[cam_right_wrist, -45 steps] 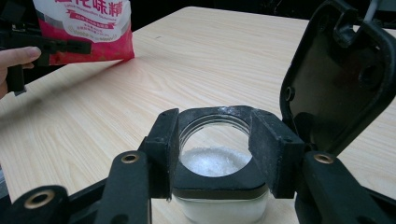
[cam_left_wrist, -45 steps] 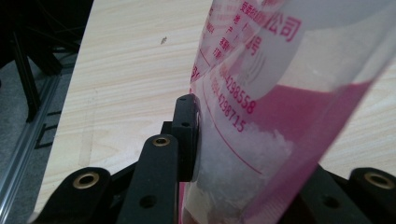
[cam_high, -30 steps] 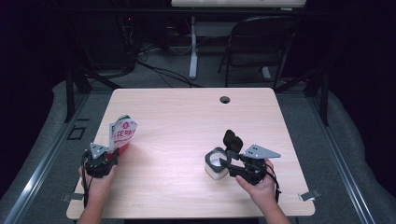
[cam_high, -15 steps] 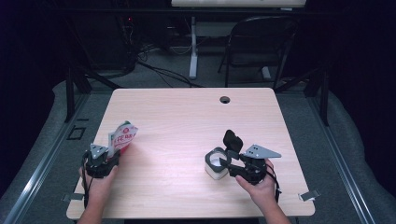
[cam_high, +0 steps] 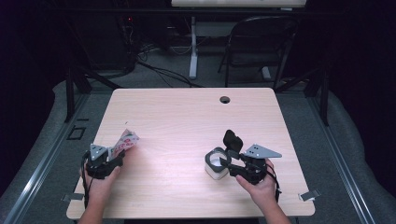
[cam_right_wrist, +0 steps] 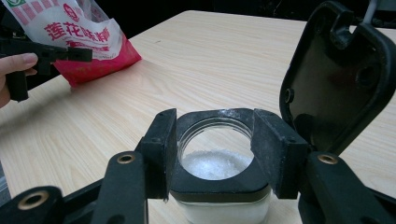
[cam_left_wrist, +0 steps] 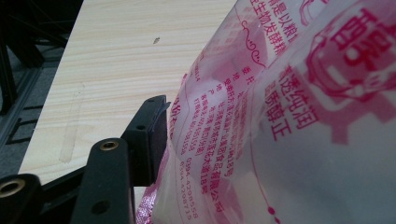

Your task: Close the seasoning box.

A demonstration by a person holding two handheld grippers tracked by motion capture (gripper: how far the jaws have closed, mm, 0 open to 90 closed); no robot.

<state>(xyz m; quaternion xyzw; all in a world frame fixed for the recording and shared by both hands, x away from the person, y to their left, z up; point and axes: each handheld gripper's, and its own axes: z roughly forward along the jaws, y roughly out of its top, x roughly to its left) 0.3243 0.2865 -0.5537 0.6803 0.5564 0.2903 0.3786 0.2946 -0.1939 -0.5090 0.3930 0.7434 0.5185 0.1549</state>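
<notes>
Pink-printed bag [cam_high: 126, 141] sits between the left gripper [cam_high: 117, 154], just opening; right gripper [cam_high: 223, 161] clamps the jar [cam_high: 215, 163].

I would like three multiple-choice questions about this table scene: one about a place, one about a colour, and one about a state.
1. Where does the seasoning bag lie?
A. at the table's left edge, by the left gripper
B. beside the round hole in the table
C. on the folding chair

2. What colour is the print on the bag?
A. blue
B. red-pink
C. black

3. How is the lid of the glass jar?
A. screwed shut
B. lying flat on the table
C. flipped open, standing up

Answers:
1 A, since the high view shows the bag at the left gripper near the left edge.
2 B, since the left gripper view shows red-pink lettering on clear film.
3 C, since the right gripper view shows the black lid raised behind the open mouth, white grains inside, and the right gripper around the jar's collar.
</notes>
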